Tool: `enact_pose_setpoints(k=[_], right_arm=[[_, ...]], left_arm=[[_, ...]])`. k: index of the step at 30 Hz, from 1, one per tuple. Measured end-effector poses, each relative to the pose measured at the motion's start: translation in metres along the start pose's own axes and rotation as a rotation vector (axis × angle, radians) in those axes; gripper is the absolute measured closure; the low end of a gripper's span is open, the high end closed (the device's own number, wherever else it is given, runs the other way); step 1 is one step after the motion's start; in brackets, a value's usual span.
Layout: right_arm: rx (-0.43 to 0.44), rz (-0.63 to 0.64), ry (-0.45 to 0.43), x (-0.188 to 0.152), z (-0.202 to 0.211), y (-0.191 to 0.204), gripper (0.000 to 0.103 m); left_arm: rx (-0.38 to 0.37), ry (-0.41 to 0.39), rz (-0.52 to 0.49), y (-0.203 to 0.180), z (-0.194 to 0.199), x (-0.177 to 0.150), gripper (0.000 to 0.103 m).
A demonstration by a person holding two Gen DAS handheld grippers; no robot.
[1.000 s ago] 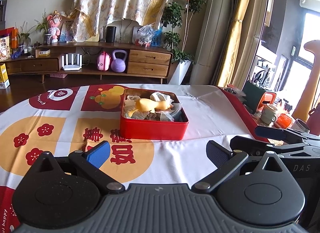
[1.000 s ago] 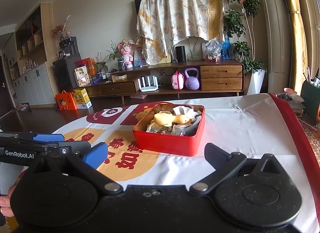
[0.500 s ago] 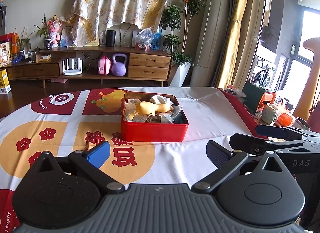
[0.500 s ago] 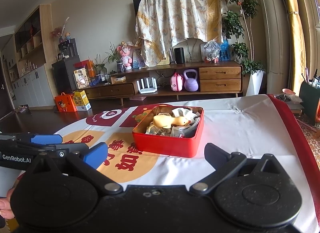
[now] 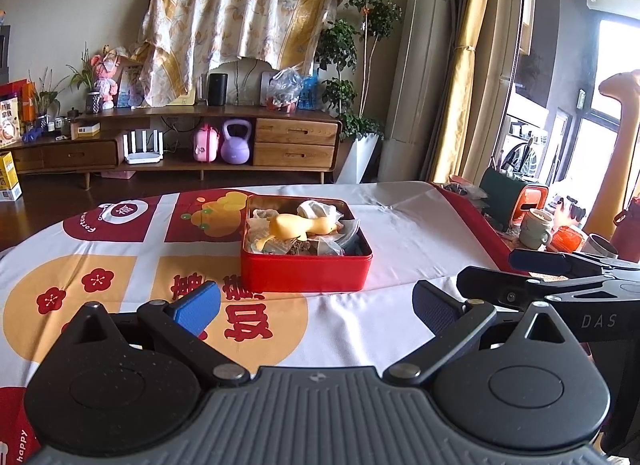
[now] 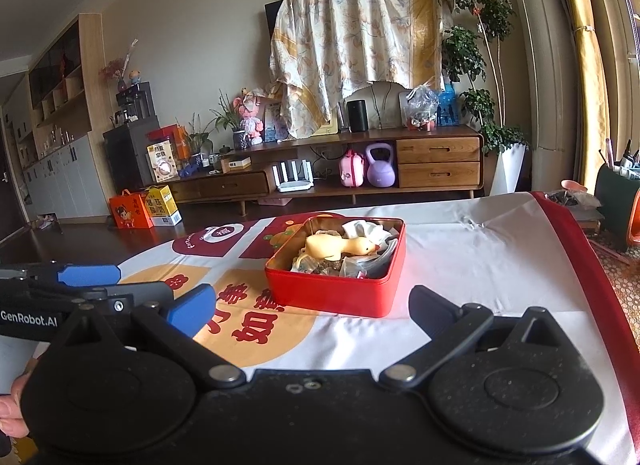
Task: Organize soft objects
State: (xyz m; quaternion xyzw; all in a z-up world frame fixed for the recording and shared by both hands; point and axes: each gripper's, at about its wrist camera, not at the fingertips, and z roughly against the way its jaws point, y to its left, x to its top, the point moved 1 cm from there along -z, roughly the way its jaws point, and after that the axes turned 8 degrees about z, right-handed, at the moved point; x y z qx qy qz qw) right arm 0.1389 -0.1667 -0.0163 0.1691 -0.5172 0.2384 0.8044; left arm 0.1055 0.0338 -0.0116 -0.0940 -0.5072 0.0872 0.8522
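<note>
A red tin box (image 5: 306, 271) stands on the table, also seen in the right wrist view (image 6: 336, 293). It holds a yellow soft duck (image 5: 298, 225) (image 6: 338, 247), a white cloth (image 5: 318, 209) and several small wrapped items. My left gripper (image 5: 316, 307) is open and empty, held back from the box's near side. My right gripper (image 6: 312, 309) is open and empty, also short of the box. Each gripper shows at the edge of the other's view.
The table wears a white cloth with red and orange prints (image 5: 120, 277) and a red border (image 6: 580, 249). Cups and jars (image 5: 536, 227) crowd a side surface on the right. A wooden TV cabinet (image 5: 180, 145) stands behind.
Both grippers have lifted and drawn back slightly, so the box sits lower and a bit further in both views. Both stay open and empty.
</note>
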Motion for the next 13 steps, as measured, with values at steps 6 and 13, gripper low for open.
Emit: enact_pose_setpoints(k=[6,13], right_arm=[[0.001,-0.002,0.001,-0.0008,-0.0004,-0.0003,0.0],[0.0,-0.004,0.005,-0.0008,0.0013,-0.0004,0.0]], left_arm=[[0.004,-0.013,-0.006,-0.0011,0.003,-0.0004,0.0],[0.002,-0.009,-0.002,-0.001,0.0027,0.0001,0.0]])
